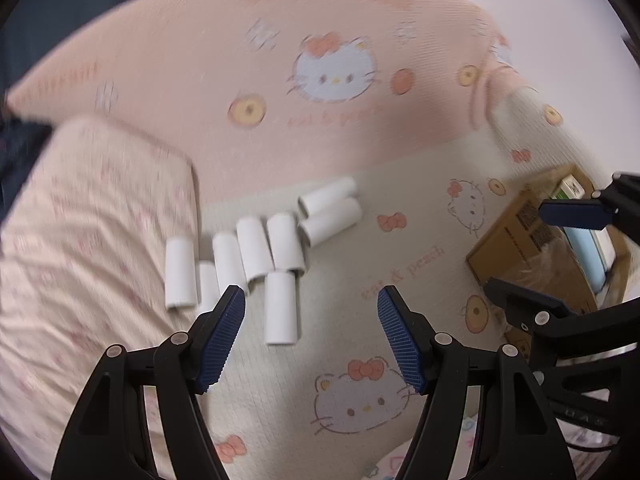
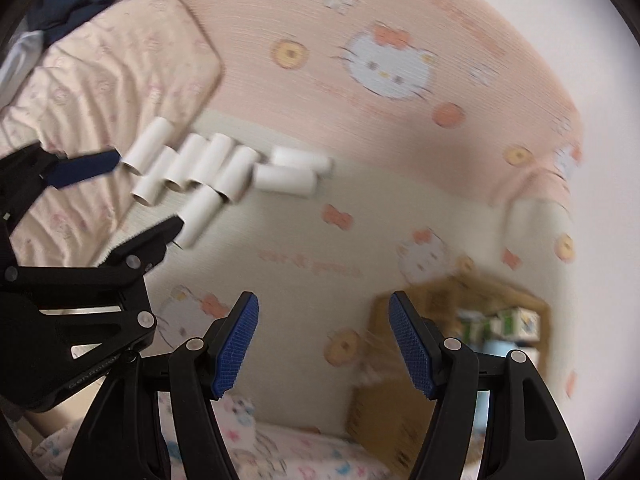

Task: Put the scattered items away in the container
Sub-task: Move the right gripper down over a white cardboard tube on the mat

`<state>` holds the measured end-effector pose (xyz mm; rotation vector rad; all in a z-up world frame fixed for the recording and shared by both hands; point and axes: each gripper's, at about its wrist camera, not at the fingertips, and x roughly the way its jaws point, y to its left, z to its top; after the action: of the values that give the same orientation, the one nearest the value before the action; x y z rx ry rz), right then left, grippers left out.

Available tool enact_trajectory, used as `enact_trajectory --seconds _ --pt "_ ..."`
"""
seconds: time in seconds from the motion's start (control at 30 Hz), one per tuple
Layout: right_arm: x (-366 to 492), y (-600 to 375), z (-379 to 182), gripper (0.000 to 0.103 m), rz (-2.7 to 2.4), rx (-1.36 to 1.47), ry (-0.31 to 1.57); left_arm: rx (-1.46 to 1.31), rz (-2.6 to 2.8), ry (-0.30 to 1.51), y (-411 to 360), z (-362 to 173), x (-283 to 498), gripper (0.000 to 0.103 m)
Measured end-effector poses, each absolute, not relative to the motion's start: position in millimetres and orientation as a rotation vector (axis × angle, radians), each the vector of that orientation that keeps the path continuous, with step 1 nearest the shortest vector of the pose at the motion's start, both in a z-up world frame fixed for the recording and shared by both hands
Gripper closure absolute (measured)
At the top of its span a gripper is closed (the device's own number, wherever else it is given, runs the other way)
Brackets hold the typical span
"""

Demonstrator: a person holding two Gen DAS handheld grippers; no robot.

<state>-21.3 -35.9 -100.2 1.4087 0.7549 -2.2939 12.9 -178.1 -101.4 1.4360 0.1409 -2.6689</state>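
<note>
Left gripper (image 1: 311, 304): jaws spread wide, nothing between the blue pads, angled down at the bed. Its left fingertip sits just in front of the nearest white tubes; no contact can be confirmed.

Right gripper (image 2: 324, 312): jaws likewise spread wide and empty, pointing down over the bed sheet (image 2: 304, 232) beside the cardboard box (image 2: 384, 400). This view is blurred.

White paper tubes (image 1: 256, 252): a cluster lying on their sides on the cream, cat-printed sheet, close to the edge of a pale pink pillow (image 1: 80, 240). Most lie side by side, roughly parallel; one (image 1: 281, 307) lies nearer the left gripper, two (image 1: 328, 210) lie crosswise at the far end, touching each other.

Cardboard box: open at the top, standing on the sheet, well apart from the tubes. It holds a light blue object (image 1: 588, 256) and some small cartons; details not legible.

A pink printed cushion or headboard (image 1: 280, 80) runs along behind the tubes.
</note>
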Motion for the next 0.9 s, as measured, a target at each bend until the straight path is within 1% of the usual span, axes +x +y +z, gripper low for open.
enact_trajectory --seconds 0.13,0.17,0.23,0.33,0.43,0.57,0.67,0.73,0.8,0.9 --pt "-29 -51 -122 0.037 -2.269 1.33 0.73 1.456 -2.611 0.395 -215 -126 14 0.033" --pt "-31 -54 -127 0.037 -2.266 1.309 0.723 1.462 -2.585 0.439 -222 -133 15 0.035" --pt "-34 -58 -138 0.037 -2.245 1.259 0.687 1.465 -2.53 0.524 -238 -149 16 0.05" --pt "-40 -64 -158 0.037 -2.236 1.218 0.636 1.473 -2.467 0.629 -259 -172 17 0.058" --pt "-48 -69 -175 0.037 -2.191 1.208 0.524 1.47 -2.413 0.695 -275 -193 15 0.059" --pt "-67 -74 -206 0.037 -2.097 1.329 0.303 1.512 -2.389 0.726 -285 -222 4 0.059" --pt "-80 -77 -231 0.037 -2.05 1.42 0.155 1.548 -2.35 0.775 -288 -246 -4 0.064" --pt "-86 -79 -245 0.037 -2.03 1.484 0.106 1.573 -2.32 0.809 -289 -259 -8 0.079" --pt "-91 -81 -256 0.037 -2.02 1.534 0.08 1.601 -2.275 0.892 -290 -275 -11 0.081" --pt "-98 -83 -269 0.037 -2.0 1.592 0.034 1.608 -2.273 1.06 -288 -289 -14 0.081"
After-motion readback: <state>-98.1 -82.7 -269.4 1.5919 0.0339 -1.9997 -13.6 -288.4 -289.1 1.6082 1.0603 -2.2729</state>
